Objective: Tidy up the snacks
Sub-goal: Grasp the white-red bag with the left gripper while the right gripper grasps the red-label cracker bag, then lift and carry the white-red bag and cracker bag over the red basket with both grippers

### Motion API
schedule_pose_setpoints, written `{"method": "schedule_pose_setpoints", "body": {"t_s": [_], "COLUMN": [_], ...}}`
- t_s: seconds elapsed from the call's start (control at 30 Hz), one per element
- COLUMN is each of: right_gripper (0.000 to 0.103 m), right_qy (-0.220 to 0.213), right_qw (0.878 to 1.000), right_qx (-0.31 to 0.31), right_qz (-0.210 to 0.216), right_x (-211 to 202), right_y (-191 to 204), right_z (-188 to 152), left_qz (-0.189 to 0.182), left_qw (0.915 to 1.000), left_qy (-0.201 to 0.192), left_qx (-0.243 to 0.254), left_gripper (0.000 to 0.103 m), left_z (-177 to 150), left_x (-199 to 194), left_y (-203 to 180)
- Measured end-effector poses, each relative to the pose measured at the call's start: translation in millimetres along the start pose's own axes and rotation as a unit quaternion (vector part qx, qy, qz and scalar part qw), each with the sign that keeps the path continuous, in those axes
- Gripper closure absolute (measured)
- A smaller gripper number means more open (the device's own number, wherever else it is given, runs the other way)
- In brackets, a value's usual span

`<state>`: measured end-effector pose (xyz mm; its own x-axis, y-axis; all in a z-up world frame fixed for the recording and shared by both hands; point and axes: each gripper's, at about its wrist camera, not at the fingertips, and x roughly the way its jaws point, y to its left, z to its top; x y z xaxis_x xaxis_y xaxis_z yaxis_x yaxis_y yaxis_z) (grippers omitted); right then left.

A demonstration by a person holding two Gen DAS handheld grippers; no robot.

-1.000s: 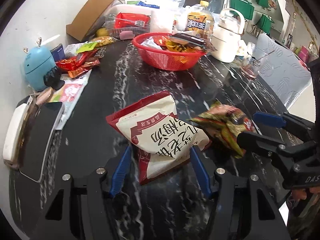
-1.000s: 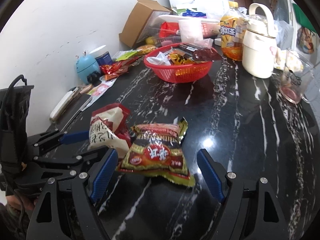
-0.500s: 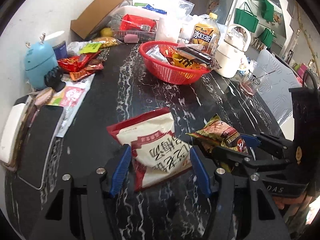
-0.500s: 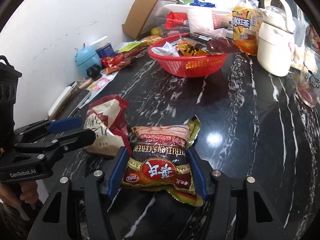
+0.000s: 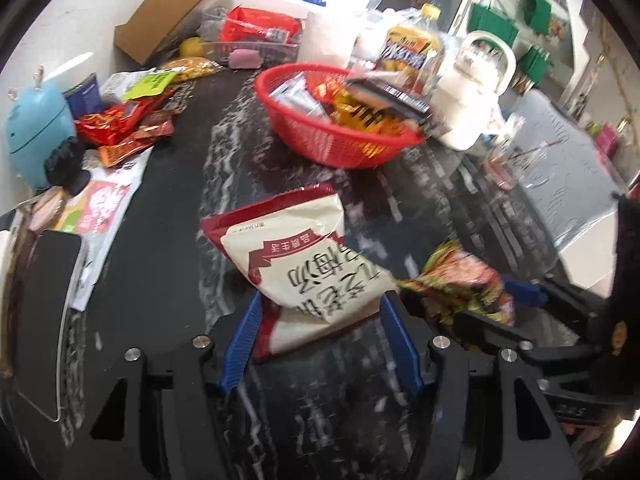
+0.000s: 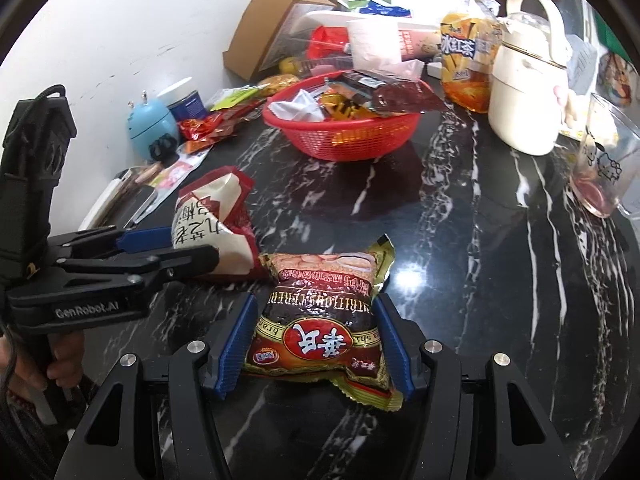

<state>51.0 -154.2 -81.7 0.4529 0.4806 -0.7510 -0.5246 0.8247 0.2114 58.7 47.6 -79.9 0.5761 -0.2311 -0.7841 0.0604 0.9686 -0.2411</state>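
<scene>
Since the earlier frames, my right gripper (image 6: 316, 344) had closed from a wide stance onto the dark brown snack packet (image 6: 320, 320), and both packets had come up off the table a little; the left gripper (image 5: 320, 340) had carried its bag forward, toward the basket.

Ahead of both grippers stretched one black marble table (image 6: 480, 260). Well beyond the fingertips sat one red basket (image 6: 344, 136), heaped with wrappers I could not count. Just to the right of it stood one cream kettle (image 6: 524, 92) and one orange drink bottle (image 6: 468, 52); one cardboard box (image 6: 264, 36) lay open behind the basket to the left. One glass cup (image 6: 604, 168) stood far off to the right of my right gripper.

I was holding two packets. The left gripper's blue pads were clamped on the lower sides of one white-and-red bag (image 5: 304, 264), which stuck up and forward from between them. The right gripper was squeezed on the brown packet at both edges, its top fanned out ahead of the pads. The two packets hung just beside each other, the white bag to the left.

Far to the left of the left gripper stood one small blue gadget (image 5: 36, 128), with a loose pile of red wrappers (image 5: 124, 128) next to it; I could not count those.
</scene>
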Motion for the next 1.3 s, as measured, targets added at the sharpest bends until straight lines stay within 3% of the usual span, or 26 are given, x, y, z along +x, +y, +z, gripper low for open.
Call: {"method": "schedule_pose_setpoints", "body": {"t_s": [0.07,0.17,0.2,0.3,0.67,0.77,1.03,1.3], "right_gripper": [0.043,0.043,0.043,0.044,0.044,0.043,0.028,0.027], "right_qy": [-0.002,-0.007,-0.008,-0.011,0.005,0.013,0.036,0.036], "right_qw": [1.0,1.0,1.0,1.0,1.0,1.0,0.999,0.999], "right_qx": [0.003,0.004,0.003,0.005,0.006,0.007,0.004,-0.025], "right_qz": [0.001,-0.003,-0.005,-0.005,0.014,0.025,0.018,-0.008], "right_x": [-1.4,-3.0,-3.4,-3.7,6.6,11.7,22.1,22.8], "right_y": [-3.5,-7.7,-9.0,-13.5,-19.8,-19.6,-17.5,-9.0], "right_z": [3.3,8.5,10.4,14.9,15.6,14.3,7.0,2.7], "left_qz": [0.002,0.007,0.01,0.021,0.024,0.031,0.019,0.008], "left_qw": [1.0,0.9998,0.9997,0.9994,0.9991,0.9994,0.9992,0.9982], "left_qy": [-0.001,-0.008,-0.015,-0.018,0.032,0.017,0.01,0.027], "left_qx": [-0.008,-0.017,-0.019,-0.018,-0.012,-0.001,0.034,0.053], "left_gripper": [0.043,0.007,0.004,0.004,0.005,0.028,0.036,0.036], "left_z": [3.8,9.5,11.9,20.8,22.6,20.4,16.8,8.0], "left_x": [-2.2,-2.7,-2.9,3.3,42.6,41.5,38.8,32.3], "left_y": [0.1,-0.9,-1.2,-1.7,-1.3,-2.2,-8.3,-10.5]}}
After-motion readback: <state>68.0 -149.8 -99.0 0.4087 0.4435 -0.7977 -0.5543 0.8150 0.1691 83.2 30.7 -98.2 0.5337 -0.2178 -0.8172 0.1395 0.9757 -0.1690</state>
